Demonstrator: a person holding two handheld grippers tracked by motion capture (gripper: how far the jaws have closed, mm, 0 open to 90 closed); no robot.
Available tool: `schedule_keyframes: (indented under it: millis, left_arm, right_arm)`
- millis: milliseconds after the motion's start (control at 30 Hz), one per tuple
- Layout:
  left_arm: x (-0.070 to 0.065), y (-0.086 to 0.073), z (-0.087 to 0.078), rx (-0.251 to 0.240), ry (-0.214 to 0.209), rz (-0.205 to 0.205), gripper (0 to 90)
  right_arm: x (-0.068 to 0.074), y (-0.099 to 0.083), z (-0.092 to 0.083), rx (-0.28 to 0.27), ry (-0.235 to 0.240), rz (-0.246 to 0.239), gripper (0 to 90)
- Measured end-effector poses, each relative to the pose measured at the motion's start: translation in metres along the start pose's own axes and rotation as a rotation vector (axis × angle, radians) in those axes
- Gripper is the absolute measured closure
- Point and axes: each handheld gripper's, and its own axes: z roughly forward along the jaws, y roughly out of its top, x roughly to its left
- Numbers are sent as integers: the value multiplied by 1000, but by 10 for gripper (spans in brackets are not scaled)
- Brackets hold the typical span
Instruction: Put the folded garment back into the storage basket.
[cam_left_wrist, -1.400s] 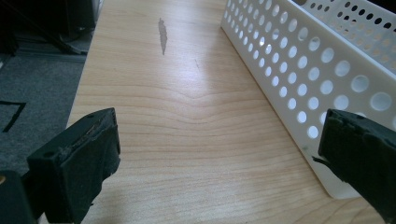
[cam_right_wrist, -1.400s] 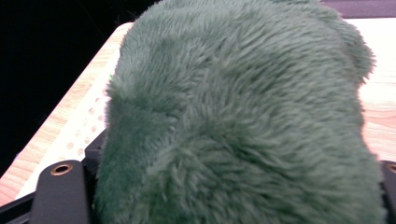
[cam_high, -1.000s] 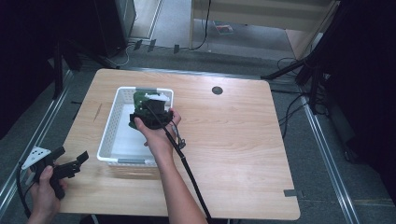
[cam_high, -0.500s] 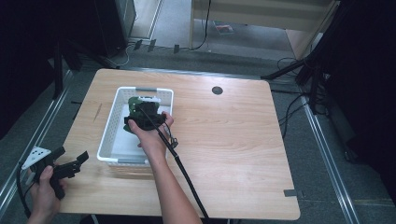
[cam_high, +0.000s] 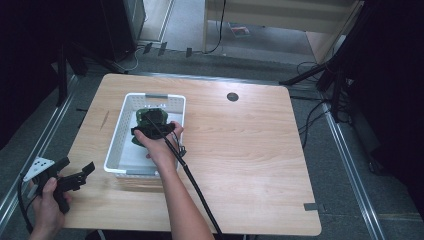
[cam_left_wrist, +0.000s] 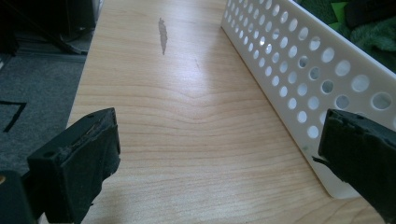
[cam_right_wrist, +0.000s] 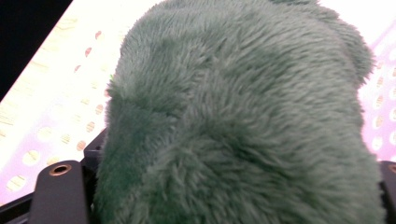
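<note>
Item: green plush toy (cam_right_wrist: 243, 121), dark pile, held inside the white perforated basket (cam_high: 127, 117) that stands on the left half of the bench (cam_high: 260, 150), nearer its far edge than its near one. Handling, by judgement: light, soft, compressible, not fragile and not slippery; the pile gives grip, yet a shallow pinch may take fur alone, so hold is best taken across a thick fold of the body. Right tongs (cam_high: 150, 125): nearly closed, clamped on the plush, fur bulging between the jaws in the right gripper view; the jaws have just eased open a trace with the toy between them. Left tongs (cam_high: 75, 176): jaws spread wide, nothing between them, held off the bench's near-left corner, facing the basket's side wall (cam_left_wrist: 299, 70). Change against the earlier frames: the right hand (cam_high: 159, 145) with the toy has sunk lower into the basket and drawn toward its middle; the left hand (cam_high: 47, 192) is unmoved.
</note>
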Motion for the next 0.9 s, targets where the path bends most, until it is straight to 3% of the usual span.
schedule_keyframes:
  millis: [167, 400, 633, 900]
  left_arm:
    - [0, 0, 0, 0, 0, 1, 0]
    - [0, 0, 0, 0, 0, 0, 0]
    - [0, 0, 0, 0, 0, 0, 0]
    - [0, 0, 0, 1, -1, 2, 0]
  right_arm:
    - [0, 0, 3, 17, -18, 10, 204]
    - [3, 0, 2, 23, 8, -11, 127]
    - [4, 1, -5, -8, 26, -37, 96]
    - [2, 6, -24, -75, 28, -52, 97]
